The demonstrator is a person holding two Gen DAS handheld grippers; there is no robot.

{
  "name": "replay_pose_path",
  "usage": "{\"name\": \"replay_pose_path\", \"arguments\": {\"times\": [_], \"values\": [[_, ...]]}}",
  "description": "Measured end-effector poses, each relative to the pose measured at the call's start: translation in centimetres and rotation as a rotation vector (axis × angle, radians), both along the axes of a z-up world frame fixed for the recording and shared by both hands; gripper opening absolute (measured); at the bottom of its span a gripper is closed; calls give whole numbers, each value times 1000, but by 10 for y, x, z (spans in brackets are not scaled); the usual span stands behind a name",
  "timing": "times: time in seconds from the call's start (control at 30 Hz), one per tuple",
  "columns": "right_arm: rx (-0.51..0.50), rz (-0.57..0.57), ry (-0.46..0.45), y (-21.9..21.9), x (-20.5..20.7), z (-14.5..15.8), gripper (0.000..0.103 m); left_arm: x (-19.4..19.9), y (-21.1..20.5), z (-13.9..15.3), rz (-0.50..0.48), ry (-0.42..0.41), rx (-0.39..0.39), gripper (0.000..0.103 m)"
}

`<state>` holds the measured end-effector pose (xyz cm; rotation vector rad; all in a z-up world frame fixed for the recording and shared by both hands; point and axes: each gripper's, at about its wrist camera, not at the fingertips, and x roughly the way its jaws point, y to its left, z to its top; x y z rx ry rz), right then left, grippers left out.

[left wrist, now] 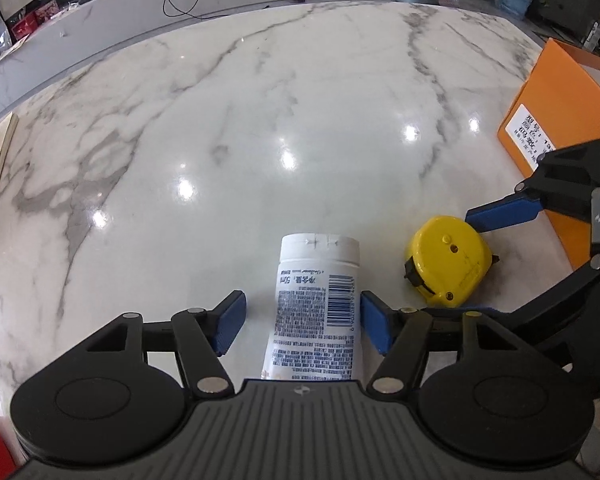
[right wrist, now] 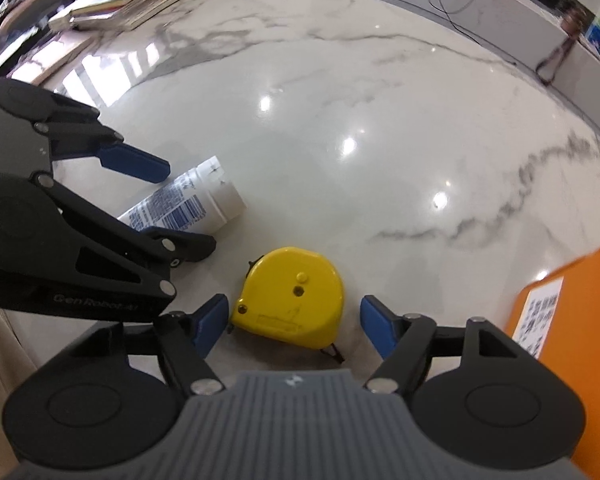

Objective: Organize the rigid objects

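We judge the task to be at its start: nothing has gone into the orange box yet, as far as either view shows (its inside is hidden from both cameras), and both loose things lie on the marble table.

The white tube lies flat on the table with its cap pointing to the far side. Our left hand-held gripper straddles it, spread wide: the right blue pad sits just beside the barcode edge, perhaps touching it, while the left pad stands clearly apart from the tube. So it is released, placed for a grasp but not clenched.

The yellow tape measure lies flat just to the right of the tube, between it and the orange box. Our right hand-held gripper is spread around the near part of the case, the left pad close to the corner of the case and the right pad standing off from it with table showing between. It too is released, holding nothing.

The two grippers are close together; in the right wrist view the left one's near finger reaches close to the tape measure.

What is left, in our judgement, is everything: closing on each thing, lifting, and carrying it to the box at the right.
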<state>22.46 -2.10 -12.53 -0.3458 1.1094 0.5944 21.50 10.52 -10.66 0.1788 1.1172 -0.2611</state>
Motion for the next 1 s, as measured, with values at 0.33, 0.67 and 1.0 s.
{"name": "replay_pose_path", "arguments": {"times": [0.33, 0.67, 1.0], "values": [[6, -10, -38, 2, -10, 4, 56, -3, -7, 2, -41, -27, 3, 50], [62, -12, -110, -15, -26, 39, 56, -15, -15, 43, 0, -84, -79, 50], [133, -85, -203, -63, -46, 85, 56, -34, -49, 95, -9, -181, -144, 9]]}}
